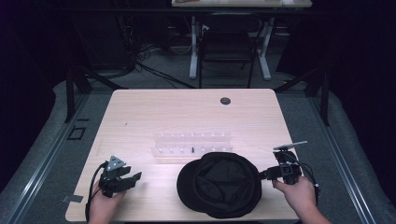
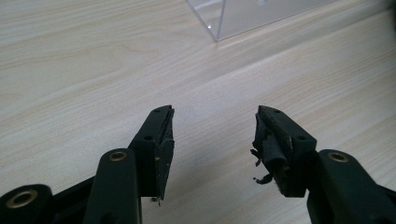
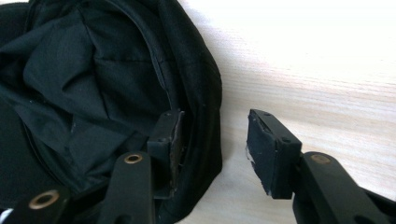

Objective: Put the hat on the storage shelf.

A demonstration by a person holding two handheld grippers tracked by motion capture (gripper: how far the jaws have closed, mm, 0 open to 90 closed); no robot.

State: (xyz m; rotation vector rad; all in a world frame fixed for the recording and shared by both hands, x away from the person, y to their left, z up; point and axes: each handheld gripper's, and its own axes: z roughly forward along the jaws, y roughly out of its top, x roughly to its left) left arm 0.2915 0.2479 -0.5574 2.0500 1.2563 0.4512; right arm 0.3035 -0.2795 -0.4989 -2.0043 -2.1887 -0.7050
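A: Where is the cap (image 1: 219, 184)?

B: It lies upside down, lining up, at about 6 o'clock on the table (image 1: 140, 116), just in front of the clear rack (image 1: 191, 147). Its brim points toward 9 o'clock.

A: And the right gripper (image 1: 262, 175)?

B: At the cap's 3 o'clock edge, jaws apart. In the right gripper view one jaw sits over the inside of the cap and the other stands outside over bare wood, so the rim (image 3: 205, 98) runs between them. It straddles the rim but has not clamped on it.

A: The left gripper (image 1: 134, 178)?

B: Well off at 8 o'clock, jaws apart, nothing between them. In its own view the left gripper (image 2: 214, 135) looks over bare table, with a corner of the rack (image 2: 219, 21) far ahead at 12 o'clock.

A: So how should the grip go?

B: My judgement: slide the inner jaw a little deeper so both pads meet the stitched band, not just loose lining. Close squarely across the rim, then lift gently; soft cloth will sag and could slip from a shallow pinch.

A: Any risk?

B: The rack stands close behind the cap at 12 o'clock, so pull toward 6 o'clock or straight up. The left gripper could come in to take the brim if the cap droops.
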